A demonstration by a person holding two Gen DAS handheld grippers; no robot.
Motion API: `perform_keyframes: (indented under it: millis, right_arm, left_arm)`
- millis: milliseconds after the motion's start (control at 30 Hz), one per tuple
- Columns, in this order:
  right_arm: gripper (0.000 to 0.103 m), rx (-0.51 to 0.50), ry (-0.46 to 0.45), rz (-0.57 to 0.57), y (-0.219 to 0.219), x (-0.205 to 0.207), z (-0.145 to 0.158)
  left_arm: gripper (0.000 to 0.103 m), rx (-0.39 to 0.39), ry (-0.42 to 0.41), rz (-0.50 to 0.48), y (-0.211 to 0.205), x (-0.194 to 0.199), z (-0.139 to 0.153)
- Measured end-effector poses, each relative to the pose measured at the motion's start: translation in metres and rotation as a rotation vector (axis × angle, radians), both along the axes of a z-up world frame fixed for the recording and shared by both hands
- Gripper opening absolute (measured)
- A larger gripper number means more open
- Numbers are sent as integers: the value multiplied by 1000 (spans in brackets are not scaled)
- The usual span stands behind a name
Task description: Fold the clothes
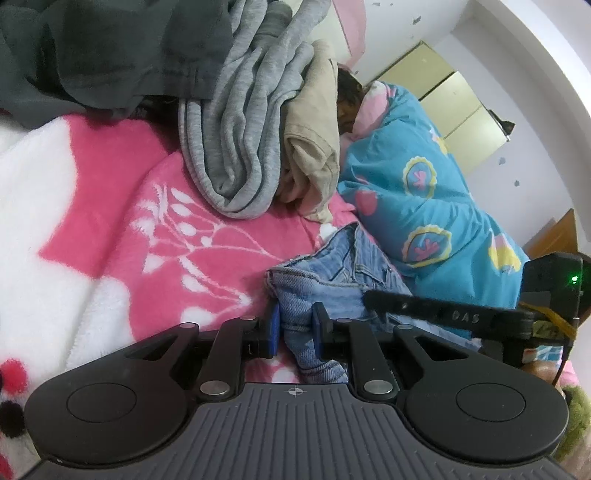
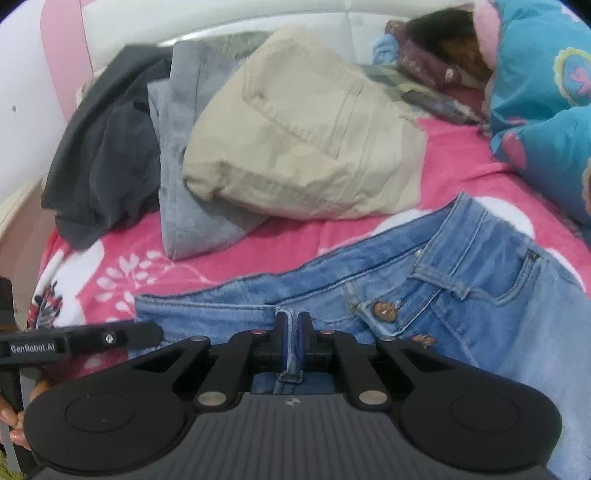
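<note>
Blue jeans (image 2: 461,288) lie on a pink and white blanket (image 2: 461,170), waistband and copper buttons toward the right. My right gripper (image 2: 293,332) is shut on the jeans' waistband edge. My left gripper (image 1: 295,328) is shut on a bunched fold of the same jeans (image 1: 332,273). The right gripper's body shows at the right of the left wrist view (image 1: 443,314). The left gripper's body shows at the left of the right wrist view (image 2: 74,341).
A pile of folded clothes lies beyond: beige trousers (image 2: 306,129), a grey garment (image 2: 184,147) and a dark grey one (image 2: 107,147). A person (image 2: 454,48) sleeps under a blue patterned quilt (image 1: 424,184) on the right. A white headboard (image 2: 221,14) stands behind.
</note>
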State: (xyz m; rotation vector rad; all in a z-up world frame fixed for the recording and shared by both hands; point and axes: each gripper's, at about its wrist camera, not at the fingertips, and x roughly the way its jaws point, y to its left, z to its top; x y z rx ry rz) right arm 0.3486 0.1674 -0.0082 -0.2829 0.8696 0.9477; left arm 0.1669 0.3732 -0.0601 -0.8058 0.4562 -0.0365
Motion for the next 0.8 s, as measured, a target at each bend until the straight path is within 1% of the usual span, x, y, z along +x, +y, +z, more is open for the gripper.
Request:
perform_keyframes:
  millis: [100, 267, 333, 367, 467, 633, 800]
  right_arm:
    - [10, -37, 38, 9, 5, 3, -5]
    - [12, -30, 9, -13, 6, -1, -4]
    - [9, -26, -6, -23, 7, -2, -4]
    - [4, -23, -13, -28, 7, -3, -3]
    - [3, -16, -35, -44, 8, -6, -2]
    - [3, 80, -38, -77, 11, -1, 9]
    - [4, 152, -40, -70, 12, 1, 16]
  left_arm:
    - [16, -8, 0, -3, 1, 0, -1]
    - [16, -10, 1, -6, 2, 1, -1]
    - [16, -12, 0, -6, 2, 1, -1]
    - [16, -15, -3, -6, 3, 1, -2]
    - [17, -24, -12, -5, 3, 0, -2]
    - [18, -63, -33, -4, 8, -2, -4]
    - [18, -113, -61, -3, 13, -6, -6]
